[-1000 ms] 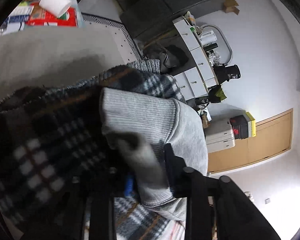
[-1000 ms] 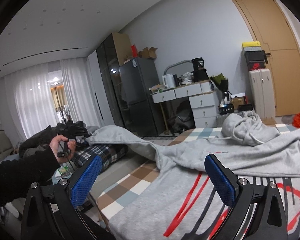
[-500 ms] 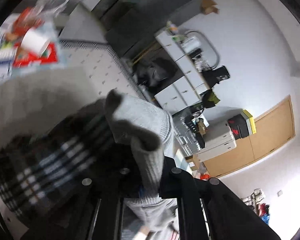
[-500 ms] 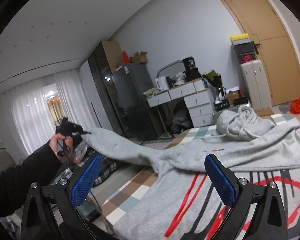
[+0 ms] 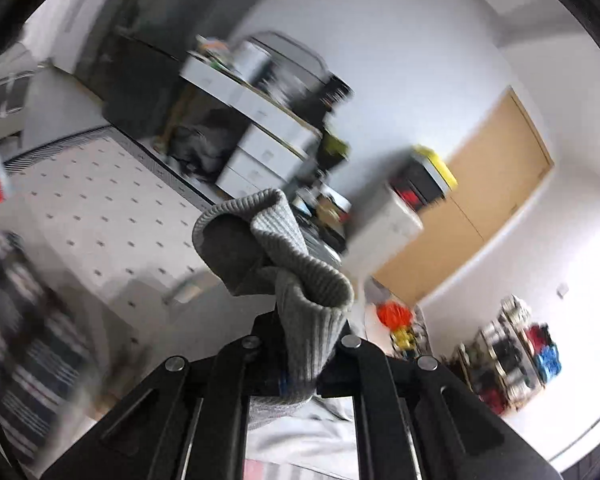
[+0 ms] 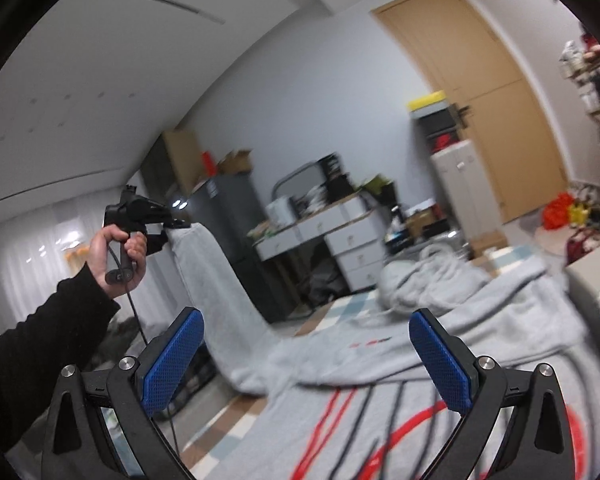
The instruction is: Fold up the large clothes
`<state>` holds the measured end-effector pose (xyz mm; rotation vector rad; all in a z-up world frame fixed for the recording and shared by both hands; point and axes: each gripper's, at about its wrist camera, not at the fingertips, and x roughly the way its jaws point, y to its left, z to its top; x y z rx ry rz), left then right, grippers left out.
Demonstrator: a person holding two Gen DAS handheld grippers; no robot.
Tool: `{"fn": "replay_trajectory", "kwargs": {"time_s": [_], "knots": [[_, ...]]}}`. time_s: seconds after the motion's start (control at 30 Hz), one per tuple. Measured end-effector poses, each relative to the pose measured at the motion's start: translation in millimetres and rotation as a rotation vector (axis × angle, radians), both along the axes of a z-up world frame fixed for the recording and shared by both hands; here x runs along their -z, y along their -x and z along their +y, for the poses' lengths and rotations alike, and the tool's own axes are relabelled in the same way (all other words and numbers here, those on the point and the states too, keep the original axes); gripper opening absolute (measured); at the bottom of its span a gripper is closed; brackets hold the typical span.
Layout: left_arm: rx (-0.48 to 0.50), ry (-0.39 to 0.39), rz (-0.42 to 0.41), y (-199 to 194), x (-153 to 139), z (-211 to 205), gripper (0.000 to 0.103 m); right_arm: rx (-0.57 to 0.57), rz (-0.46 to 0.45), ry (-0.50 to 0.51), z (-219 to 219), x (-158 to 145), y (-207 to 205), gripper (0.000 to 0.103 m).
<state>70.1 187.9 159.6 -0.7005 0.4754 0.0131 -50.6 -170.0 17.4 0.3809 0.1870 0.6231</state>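
Right now my left tongs (image 5: 300, 360) are pinching the ribbed cuff (image 5: 284, 256) of the grey hoodie (image 6: 440, 344), holding that sleeve (image 6: 216, 292) up off the bed's left edge. The rest of the hoodie lies spread across the bed (image 6: 236, 416), its hood (image 6: 424, 276) bunched at the far edge. My right tongs (image 6: 306, 356) are spread wide with nothing between them, above the hoodie's near part.

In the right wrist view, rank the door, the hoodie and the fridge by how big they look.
1. hoodie, though nearness to the camera inflates it
2. door
3. fridge, partly hidden by the raised sleeve
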Motion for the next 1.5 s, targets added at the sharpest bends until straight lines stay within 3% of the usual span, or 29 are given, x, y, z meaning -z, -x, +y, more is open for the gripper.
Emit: {"fn": "replay_trajectory", "kwargs": {"time_s": [0.1,0.27,0.33,0.4,0.47,0.63,0.7,0.77,0.83,0.93,1.0,1.07,1.13,1.3,1.43,1.5], "knots": [[0.108,-0.041,0.018,-26.5,-0.8,-67.0,0.004,0.083,-0.047,0.042,-22.4,-5.7,1.5,0.103],[0.326,-0.081,0.087,-62.6,29.6,-182.3,0.004,0.201,0.009,-0.023,-69.7,-2.3,-3.5,0.103],[0.446,-0.064,0.08,-78.6,50.8,-215.0,0.004,0.24,0.024,-0.042,-87.0,-3.2,-3.6,0.103],[0.569,-0.001,0.132,-97.5,86.2,-247.3,0.004,0.259,0.02,-0.09,-103.8,-4.8,0.7,0.103],[0.622,0.016,0.193,-104.3,116.2,-272.3,0.004,0.252,-0.003,-0.17,-122.5,-5.2,6.7,0.103],[0.768,-0.075,0.383,-109.8,205.7,-331.8,0.004,0.235,-0.008,-0.23,-133.0,-6.1,2.3,0.103],[0.798,-0.088,0.47,-113.9,222.3,-350.0,0.006,0.209,0.007,-0.211,-126.5,-4.0,-1.9,0.103],[0.842,-0.124,0.593,-111.9,245.4,-356.5,0.015,0.188,0.017,-0.183,-119.5,-4.2,-5.9,0.103],[0.938,-0.107,0.614,-107.8,237.5,-365.0,0.048,0.17,0.003,-0.156,-112.7,-4.7,-4.6,0.103],[1.131,-0.122,0.526,-78.7,206.4,-364.1,0.074,0.151,-0.006,-0.139,-104.1,-4.7,-3.7,0.103],[1.288,-0.054,0.455,-62.3,186.6,-345.0,0.077,0.147,-0.001,-0.132,-100.6,-2.8,-5.5,0.103],[1.275,-0.103,0.426,-63.8,176.2,-313.4,0.077,0.146,0.007,-0.122,-96.7,-1.5,-5.6,0.103],[1.116,-0.179,0.438,-67.2,175.9,-259.6,0.078,0.147,0.015,-0.116,-94.1,-1.0,-5.9,0.103],[0.84,-0.143,0.575,-73.0,215.0,-144.9,0.077,0.127,0.039,-0.105,-85.7,1.3,-14.8,0.103],[0.762,-0.113,0.598,-49.9,235.6,-108.1,0.077,0.108,0.075,-0.086,-77.9,7.0,-23.3,0.103],[0.773,-0.094,0.534,-34.4,231.0,-101.2,0.077,0.109,0.088,-0.069,-74.0,9.1,-26.5,0.103]]}}
